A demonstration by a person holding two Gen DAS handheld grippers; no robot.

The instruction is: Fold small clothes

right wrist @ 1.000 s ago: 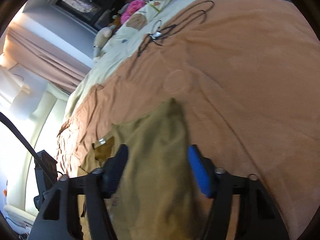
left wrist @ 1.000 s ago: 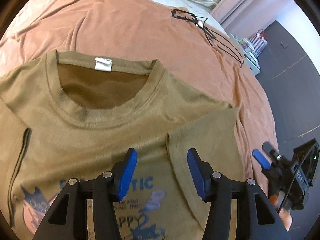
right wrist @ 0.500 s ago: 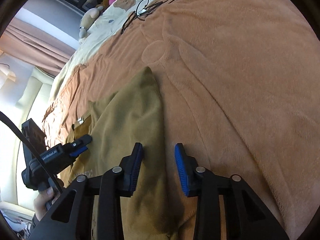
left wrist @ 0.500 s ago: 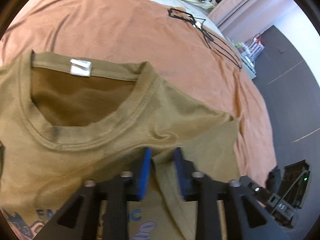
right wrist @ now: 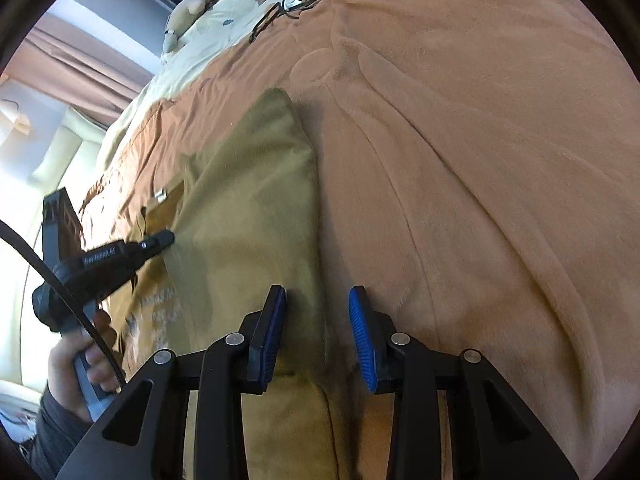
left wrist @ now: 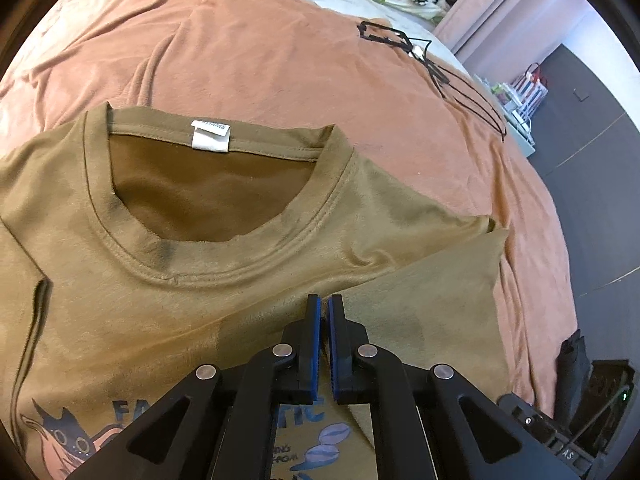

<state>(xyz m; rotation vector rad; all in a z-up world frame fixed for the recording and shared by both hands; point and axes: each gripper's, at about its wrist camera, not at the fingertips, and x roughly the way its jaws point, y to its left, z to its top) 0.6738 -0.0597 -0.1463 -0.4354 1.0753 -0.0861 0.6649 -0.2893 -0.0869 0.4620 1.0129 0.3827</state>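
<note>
While the olive-brown T-shirt [left wrist: 248, 280] lies face up on the salmon blanket [left wrist: 260, 60] of the bed, its collar and white neck label [left wrist: 211, 136] pointing away and its printed chest toward the person, the step in hand looks like the first lengthwise fold: the shirt's right side, sleeve included, already lies turned in over the front as a flap [left wrist: 424, 312], and both tools are working along that flap. The left gripper [left wrist: 324, 320] has just closed and now stands clenched, its blue pads pinching the cloth at the flap's upper edge just below the collar. The right gripper [right wrist: 318, 332] sits lower down the same side, over the folded outer edge of the shirt; its jaws have just been narrowing, with the cloth between them, yet a clear gap shows beside each pad, so I judge it has not gripped. In its view the person's left hand [right wrist: 86, 356] holds the other tool's handle. Next, the right jaws need to finish closing on that edge, after which both hands can pull the flap taut and lay it straight. Black hangers [left wrist: 436, 68] and pale bedding with soft toys [right wrist: 192, 12] lie well apart, near the head of the bed.
</note>
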